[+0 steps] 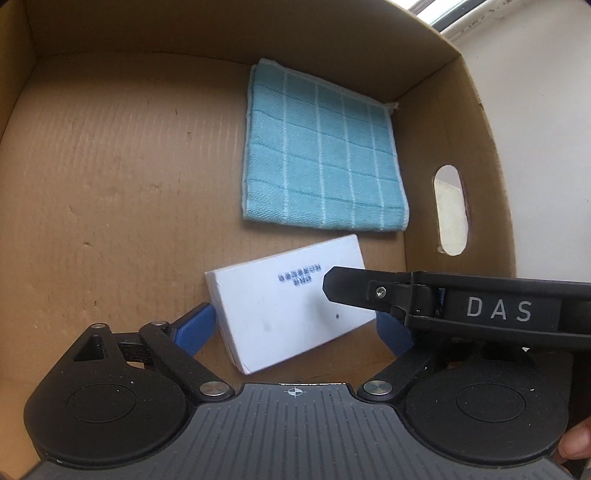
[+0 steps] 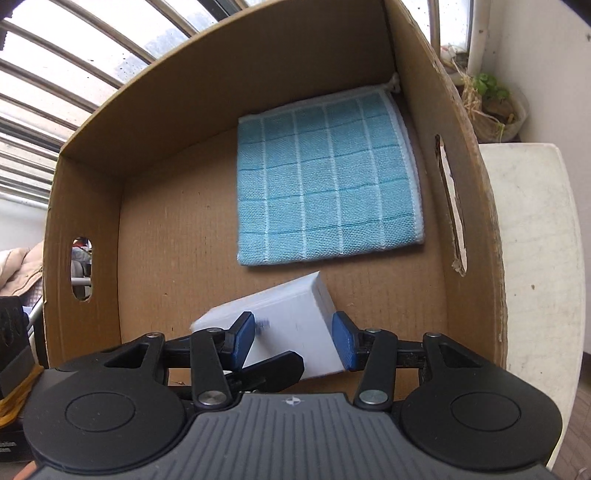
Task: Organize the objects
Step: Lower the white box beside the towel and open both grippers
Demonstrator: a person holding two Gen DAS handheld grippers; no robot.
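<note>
While the white box (image 1: 288, 306) sits low in the middle of both wrist views, just below the folded blue cloth (image 1: 317, 147) inside the cardboard box (image 1: 147, 29), I read the grip as shared between two sets of jaws that cross each other.

My right gripper (image 2: 293, 336) has its blue pads about half apart and pressed on the two long sides of the white box, so it holds the box across its short width. In the left wrist view one of its black fingers (image 1: 369, 291) reaches in from the right edge of the frame and lies over the white top face.

My left gripper (image 1: 301, 325) stands nearly as wide as it goes, straddling the box along its long axis. One pad is at the left short end, the other at the lower right corner. I cannot tell whether those pads press or only stand just beside the card, since the right one is partly hidden behind the other gripper.

That long axis runs from lower left to upper right of the left view, skewed against the cloth's straight lower edge. I also cannot tell whether the box rests on the cardboard floor or hangs just above it.

I judge the set-down turns on squaring that axis with the cloth's edge, in the bare floor at the lower middle of frame.
</note>
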